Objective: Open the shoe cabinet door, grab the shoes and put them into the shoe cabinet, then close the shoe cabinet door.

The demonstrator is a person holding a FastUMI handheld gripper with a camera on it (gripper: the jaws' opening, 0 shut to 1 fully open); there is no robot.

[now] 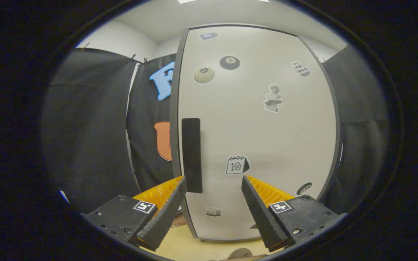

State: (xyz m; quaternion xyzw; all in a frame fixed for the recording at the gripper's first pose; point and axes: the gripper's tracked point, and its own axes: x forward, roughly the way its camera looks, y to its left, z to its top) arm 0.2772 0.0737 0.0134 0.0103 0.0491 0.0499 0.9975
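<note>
- Gripper (213, 181) spread wide, holding nothing, facing the shut door (263, 137).
- Centre the handle (191, 155) between the fingers, clamp, then pull along the hinge arc.

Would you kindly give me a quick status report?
Gripper open, holding nothing. Cabinet door shut, just ahead of the fingers; handle beyond the left fingertip. Nothing in the way.

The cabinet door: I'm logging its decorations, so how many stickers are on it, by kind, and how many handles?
Cabinet door, ahead of the open gripper:
Billiard-ball stickers: 2
Other stickers: 6, e.g. calendar sticker
Black handle: 1
Total: 9
</note>
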